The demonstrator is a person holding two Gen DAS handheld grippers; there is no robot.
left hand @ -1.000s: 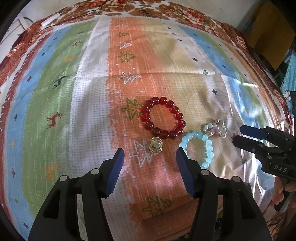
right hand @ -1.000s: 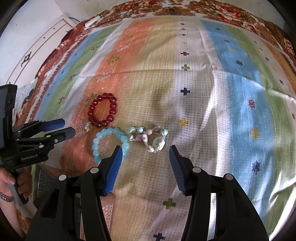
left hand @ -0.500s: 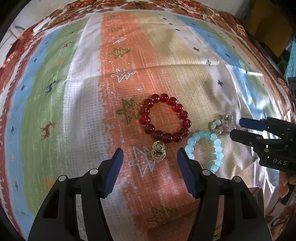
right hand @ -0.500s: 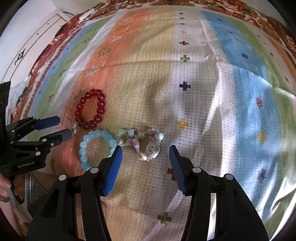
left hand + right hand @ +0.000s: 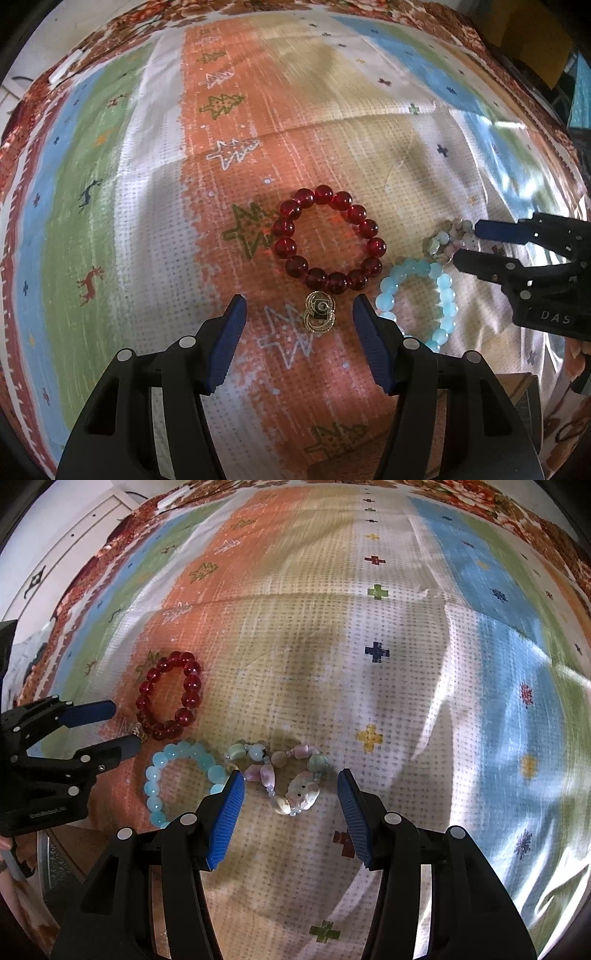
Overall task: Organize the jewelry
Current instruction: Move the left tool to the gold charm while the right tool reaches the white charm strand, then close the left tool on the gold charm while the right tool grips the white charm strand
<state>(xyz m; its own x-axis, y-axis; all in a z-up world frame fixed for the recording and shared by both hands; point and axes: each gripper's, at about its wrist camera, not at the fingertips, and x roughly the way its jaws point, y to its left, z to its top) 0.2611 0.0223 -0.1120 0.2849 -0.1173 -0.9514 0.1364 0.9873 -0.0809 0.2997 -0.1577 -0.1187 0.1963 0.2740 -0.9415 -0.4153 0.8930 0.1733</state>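
On the striped cloth lie a red bead bracelet (image 5: 371,226), a small gold ring piece (image 5: 320,312), a pale blue bead bracelet (image 5: 445,291) and a mixed shell-and-stone bracelet (image 5: 441,240). My left gripper (image 5: 298,315) is open, its fingers either side of the gold piece. My right gripper (image 5: 291,792) is open, its fingers straddling the shell bracelet (image 5: 295,775). The red bracelet (image 5: 191,686) and blue bracelet (image 5: 155,775) lie to its left. The left gripper (image 5: 122,727) also shows there, and the right gripper (image 5: 467,243) in the left wrist view.
The cloth (image 5: 129,184) covers the whole surface, with creases across the middle. A cardboard-coloured box edge (image 5: 524,391) sits at the near right. A white cabinet (image 5: 55,554) stands beyond the cloth's left edge.
Both grippers have moved forward and lower toward the jewelry. The gold piece now sits between the left fingers, and the shell bracelet between the right fingers. Nothing has been gripped.
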